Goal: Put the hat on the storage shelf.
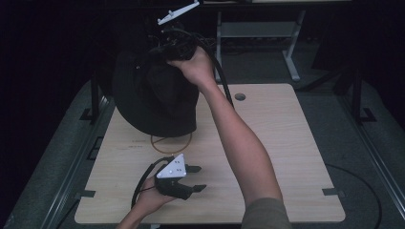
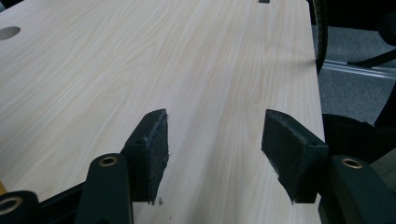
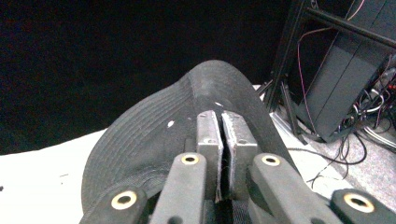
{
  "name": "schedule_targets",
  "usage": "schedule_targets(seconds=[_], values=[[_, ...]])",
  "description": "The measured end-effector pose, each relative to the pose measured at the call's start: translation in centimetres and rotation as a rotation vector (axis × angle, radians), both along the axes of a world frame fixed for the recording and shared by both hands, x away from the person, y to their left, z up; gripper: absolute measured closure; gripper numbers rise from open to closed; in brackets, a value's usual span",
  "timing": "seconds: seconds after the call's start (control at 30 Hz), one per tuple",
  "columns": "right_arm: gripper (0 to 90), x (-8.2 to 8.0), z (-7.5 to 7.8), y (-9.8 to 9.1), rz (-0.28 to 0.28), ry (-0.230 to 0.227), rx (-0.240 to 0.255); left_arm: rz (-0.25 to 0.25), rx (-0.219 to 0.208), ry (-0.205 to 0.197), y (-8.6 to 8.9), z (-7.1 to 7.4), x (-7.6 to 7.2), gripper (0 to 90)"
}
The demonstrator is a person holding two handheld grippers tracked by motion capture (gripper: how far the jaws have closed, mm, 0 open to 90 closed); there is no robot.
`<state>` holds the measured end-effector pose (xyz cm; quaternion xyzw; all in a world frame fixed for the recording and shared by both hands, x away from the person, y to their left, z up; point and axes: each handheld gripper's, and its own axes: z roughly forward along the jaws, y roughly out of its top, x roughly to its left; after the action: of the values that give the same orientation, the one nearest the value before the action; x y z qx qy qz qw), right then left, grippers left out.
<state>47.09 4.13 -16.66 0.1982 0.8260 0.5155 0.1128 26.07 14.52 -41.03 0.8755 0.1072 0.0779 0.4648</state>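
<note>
On the wooden table (image 1: 286,143), black hat (image 1: 157,95).

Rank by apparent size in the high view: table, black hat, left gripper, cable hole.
1. table
2. black hat, held up nearer the camera, so it may look oversized
3. left gripper
4. cable hole

no legible text anywhere; faint small print on the table (image 1: 286,143) at 9 o'clock of the drawn ring (image 1: 171,141), too blurred to read
</note>
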Motion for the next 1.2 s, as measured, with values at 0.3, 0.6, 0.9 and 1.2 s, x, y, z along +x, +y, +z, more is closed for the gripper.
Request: schedule_targets(seconds=[0.3,0.6,0.9,1.2], values=[[85.9,1.0,-1.6,1.3,-0.009,0.036,-0.019,-0.008,0.002,-0.006,-0.3,0.0,-0.1,40.0],[68.7,1.4,-4.1,3.0,0.005,0.062,-0.091,-0.019,-0.005,-0.003,-0.7,0.1,-0.5,37.6],[50.2,0.7,-4.5,0.9,0.02,0.085,-0.036,-0.027,0.0,-0.002,-1.0,0.0,-0.5,36.7],[44.6,-0.5,-5.0,-2.7,0.007,0.085,0.002,-0.024,-0.005,-0.002,-1.0,-0.1,-0.7,35.6]])
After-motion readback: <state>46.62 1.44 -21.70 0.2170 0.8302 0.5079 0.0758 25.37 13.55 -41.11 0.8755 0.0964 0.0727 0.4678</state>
